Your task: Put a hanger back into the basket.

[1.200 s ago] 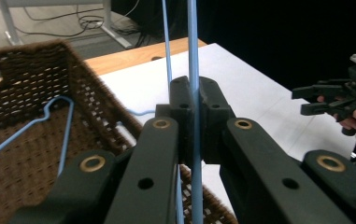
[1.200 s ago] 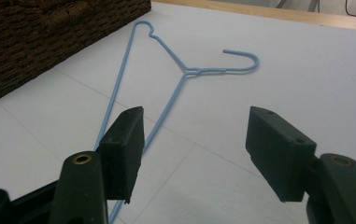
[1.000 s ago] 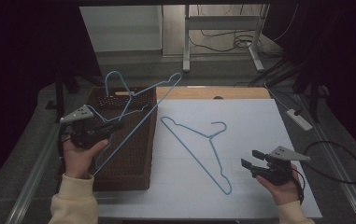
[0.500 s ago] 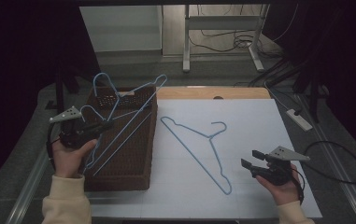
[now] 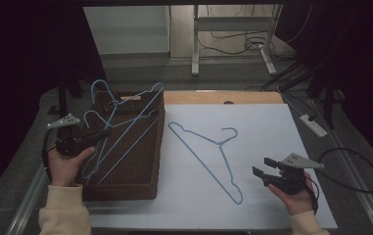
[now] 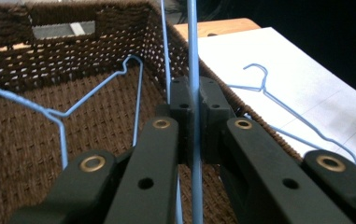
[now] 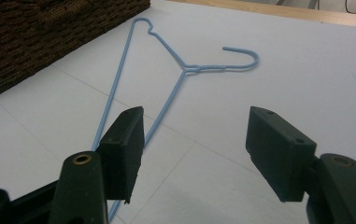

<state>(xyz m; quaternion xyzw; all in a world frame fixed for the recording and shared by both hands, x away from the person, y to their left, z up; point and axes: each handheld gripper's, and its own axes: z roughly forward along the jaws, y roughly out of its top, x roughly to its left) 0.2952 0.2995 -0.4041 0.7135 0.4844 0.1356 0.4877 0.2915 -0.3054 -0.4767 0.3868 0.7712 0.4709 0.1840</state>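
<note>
blue wire hanger [image 5: 125, 117] hangs in the grip of the left gripper [image 5: 98, 133], tilted above the brown woven basket [image 5: 140, 183] at the left side of the table. in the left gripper view the two black jaws are clamped tight on one thin blue wire of that hanger [image 6: 193, 56], which runs straight up between the pads. in the high view its hook curls up above the far left corner of the basket and its long bar slants down over the basket. more blue hanger wire shows in the basket; in the left gripper view a second hanger [image 6: 59, 114] lies against the woven bottom, though how many are in there i cannot tell.

another blue hanger [image 5: 208, 156] lies flat on the white table sheet [image 5: 272, 122], just right of the basket, its hook pointing toward the right side. the right gripper [image 5: 261, 166] rests low over the sheet near the lower end of that hanger, held in the person's right hand [image 5: 296, 198]. in the right gripper view its jaws stand apart with nothing between them, and the flat hanger [image 7: 180, 70] lies ahead of them, one wire passing beside the left jaw. the left hand [image 5: 66, 164] holds its gripper at the basket's left edge.
</note>
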